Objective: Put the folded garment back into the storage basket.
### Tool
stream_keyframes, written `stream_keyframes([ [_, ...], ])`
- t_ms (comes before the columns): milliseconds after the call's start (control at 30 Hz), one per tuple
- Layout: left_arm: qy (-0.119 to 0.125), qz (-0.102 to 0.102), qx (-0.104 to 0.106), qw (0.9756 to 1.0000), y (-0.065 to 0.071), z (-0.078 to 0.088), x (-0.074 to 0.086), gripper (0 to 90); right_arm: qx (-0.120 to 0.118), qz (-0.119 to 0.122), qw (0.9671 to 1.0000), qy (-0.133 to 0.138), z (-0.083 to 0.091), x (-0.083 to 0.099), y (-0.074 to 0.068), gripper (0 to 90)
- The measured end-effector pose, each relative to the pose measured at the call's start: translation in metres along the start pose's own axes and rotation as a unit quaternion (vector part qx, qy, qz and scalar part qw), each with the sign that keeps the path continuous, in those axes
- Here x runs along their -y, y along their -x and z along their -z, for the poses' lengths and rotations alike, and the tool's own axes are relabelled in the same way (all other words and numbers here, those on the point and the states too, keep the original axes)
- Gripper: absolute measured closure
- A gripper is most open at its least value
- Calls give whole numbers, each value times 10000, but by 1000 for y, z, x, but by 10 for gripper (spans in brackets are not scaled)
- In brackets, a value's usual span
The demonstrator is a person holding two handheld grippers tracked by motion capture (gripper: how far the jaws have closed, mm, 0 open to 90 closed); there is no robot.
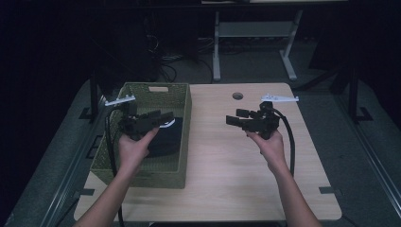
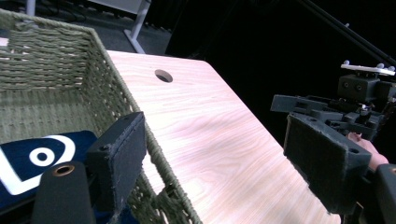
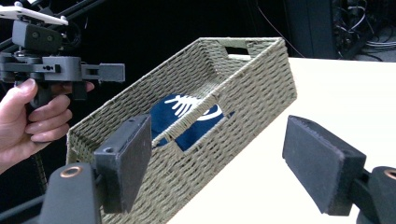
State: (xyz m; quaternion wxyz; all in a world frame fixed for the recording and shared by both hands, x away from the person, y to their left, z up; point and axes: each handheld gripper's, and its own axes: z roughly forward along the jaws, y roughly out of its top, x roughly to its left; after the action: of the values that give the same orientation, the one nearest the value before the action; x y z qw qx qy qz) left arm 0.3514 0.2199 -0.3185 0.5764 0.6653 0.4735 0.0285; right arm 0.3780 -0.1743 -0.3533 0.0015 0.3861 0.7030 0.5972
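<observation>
A woven green basket (image 1: 142, 176) stands on the left part of the light wooden table (image 1: 227, 161). Inside it lies a dark navy cloth (image 1: 166, 138) with a white print, also seen in the left gripper view (image 2: 28, 163) and through the basket's handle slot (image 3: 187, 116). My left gripper (image 1: 161, 118) hovers over the basket, points right and is open with nothing between its pads (image 2: 219, 158). My right gripper (image 1: 234, 118) is held above the table's right half, points left toward the basket (image 3: 261, 88) and is open and empty (image 3: 224, 163).
A round cable hole (image 1: 238, 96) sits near the table's far edge. Beyond the table stands a white desk frame (image 1: 255, 42) on a dark floor with cables. Black cables trail from both grippers. The surroundings are dark.
</observation>
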Motion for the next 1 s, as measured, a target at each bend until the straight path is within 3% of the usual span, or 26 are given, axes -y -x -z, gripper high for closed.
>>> stream_keyframes([
  [633,-148,-155,272,9994,27,-32,3,205,350,-24,9994,-21,35,6,17,225],
  [1000,-277,-276,484,9981,47,-58,8,206,528,-193,9984,51,59,19,34,217],
])
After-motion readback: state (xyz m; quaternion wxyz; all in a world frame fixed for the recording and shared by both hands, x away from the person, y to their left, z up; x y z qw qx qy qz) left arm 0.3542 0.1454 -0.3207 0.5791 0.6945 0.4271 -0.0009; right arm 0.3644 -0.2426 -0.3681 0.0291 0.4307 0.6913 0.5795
